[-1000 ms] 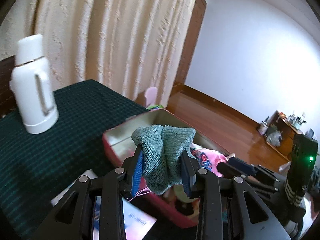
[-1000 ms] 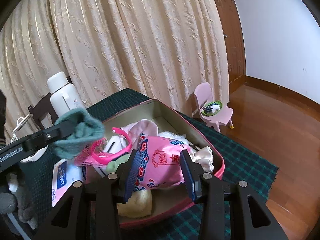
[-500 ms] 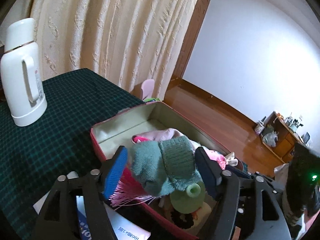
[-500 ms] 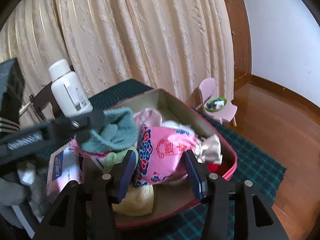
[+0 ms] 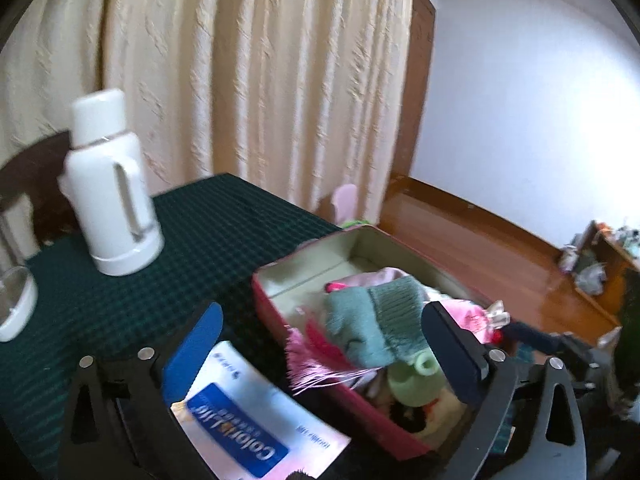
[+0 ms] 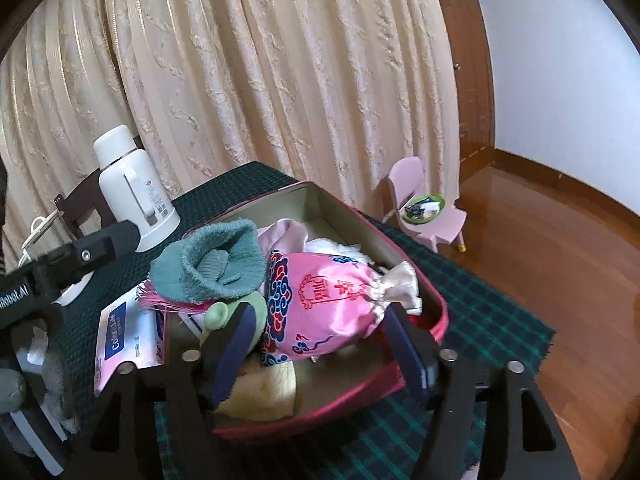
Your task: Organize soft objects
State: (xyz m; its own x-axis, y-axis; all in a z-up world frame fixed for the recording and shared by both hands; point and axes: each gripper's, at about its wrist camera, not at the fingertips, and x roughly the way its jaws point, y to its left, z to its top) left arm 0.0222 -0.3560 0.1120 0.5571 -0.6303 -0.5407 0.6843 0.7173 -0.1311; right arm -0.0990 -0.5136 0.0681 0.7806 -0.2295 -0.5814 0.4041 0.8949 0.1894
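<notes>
Both claws spread wide over the red box — nothing gripped.

The left claw (image 5: 320,344) stands wide apart around, not touching, the green sock (image 5: 374,326), which lies on the heap in the red box (image 5: 276,312), cuff pointing toward the far wall. The right claw (image 6: 320,340) — equally wide — flanks the pink pouch (image 6: 320,300) (long axis crosswise, tied neck to the right). A white thermos (image 5: 112,188) stands on the counter (image 5: 200,240).
</notes>
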